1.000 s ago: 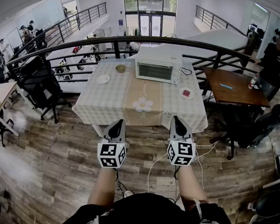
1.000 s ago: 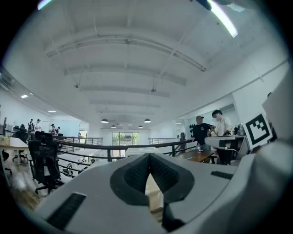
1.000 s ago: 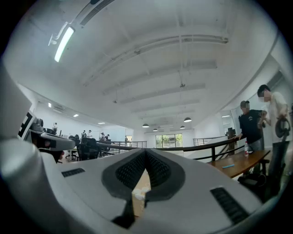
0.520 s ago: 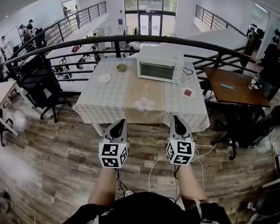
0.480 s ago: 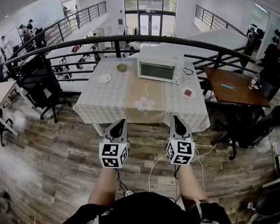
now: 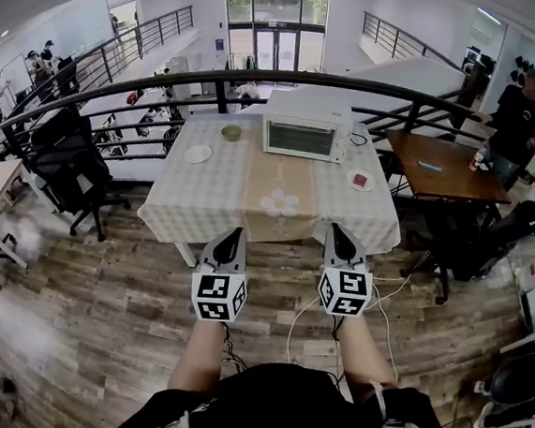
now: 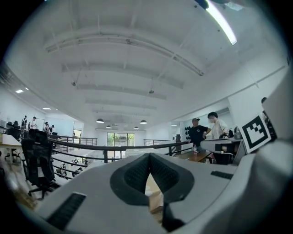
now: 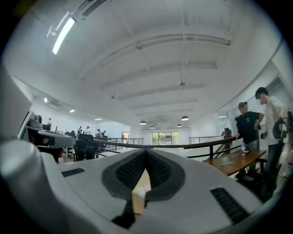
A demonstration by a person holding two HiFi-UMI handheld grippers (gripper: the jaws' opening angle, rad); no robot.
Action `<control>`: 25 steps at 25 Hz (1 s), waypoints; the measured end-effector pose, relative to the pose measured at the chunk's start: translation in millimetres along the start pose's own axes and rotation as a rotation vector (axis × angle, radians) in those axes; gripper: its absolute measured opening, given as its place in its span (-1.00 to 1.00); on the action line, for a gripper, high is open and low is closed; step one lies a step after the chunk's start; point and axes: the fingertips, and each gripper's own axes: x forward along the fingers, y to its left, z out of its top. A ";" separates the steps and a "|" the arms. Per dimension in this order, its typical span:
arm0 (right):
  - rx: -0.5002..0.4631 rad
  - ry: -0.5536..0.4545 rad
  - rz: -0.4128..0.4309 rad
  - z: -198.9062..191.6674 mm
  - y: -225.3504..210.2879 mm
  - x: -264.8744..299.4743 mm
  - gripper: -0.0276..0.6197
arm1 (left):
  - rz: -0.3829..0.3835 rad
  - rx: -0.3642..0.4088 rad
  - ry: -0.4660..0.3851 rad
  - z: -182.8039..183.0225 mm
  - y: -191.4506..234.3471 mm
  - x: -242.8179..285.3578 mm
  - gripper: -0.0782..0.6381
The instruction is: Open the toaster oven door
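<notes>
A white toaster oven (image 6: 301,134) stands at the far edge of the cloth-covered table (image 6: 203,202), its glass door closed and facing me. Both grippers hang level over the wooden floor, short of the table's near edge and far from the oven. My left gripper (image 6: 232,232) is shut and empty; in the left gripper view (image 7: 149,158) its dark pads meet. My right gripper (image 6: 337,229) is likewise shut with nothing in it, and its pads touch in the right gripper view (image 8: 145,156).
On the table sit a small bowl (image 6: 230,132), a white plate (image 6: 197,154) and a plate with something red (image 6: 359,180). A black railing (image 6: 168,78) runs behind it. A black chair (image 6: 65,165) stands left, a brown table (image 6: 445,174) and people (image 6: 522,115) right. Cables (image 6: 294,329) trail on the floor.
The table and oven sit slightly lower and nearer in the head view; both grippers have edged toward the table. Both stay shut.
</notes>
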 end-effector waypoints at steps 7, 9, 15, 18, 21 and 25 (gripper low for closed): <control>-0.010 0.011 -0.043 -12.0 22.1 -2.9 -0.91 | -0.051 0.004 -0.001 -5.4 20.4 4.6 -0.75; -0.007 0.011 -0.055 -11.0 23.6 -3.1 -0.91 | -0.069 0.003 -0.006 -1.7 21.6 3.2 -0.75; 0.012 -0.001 -0.072 -11.9 18.6 14.0 -0.91 | -0.081 0.018 -0.030 6.1 28.3 18.1 -0.75; 0.025 -0.002 -0.067 -17.9 13.8 32.8 -0.91 | -0.074 0.024 -0.033 5.3 35.0 34.0 -0.75; 0.032 -0.002 -0.060 -23.1 4.7 59.2 -0.91 | -0.070 0.008 -0.018 -1.4 42.9 58.1 -0.75; 0.046 0.001 -0.049 -31.5 -12.7 106.3 -0.91 | -0.058 0.016 -0.010 -7.2 53.8 103.6 -0.75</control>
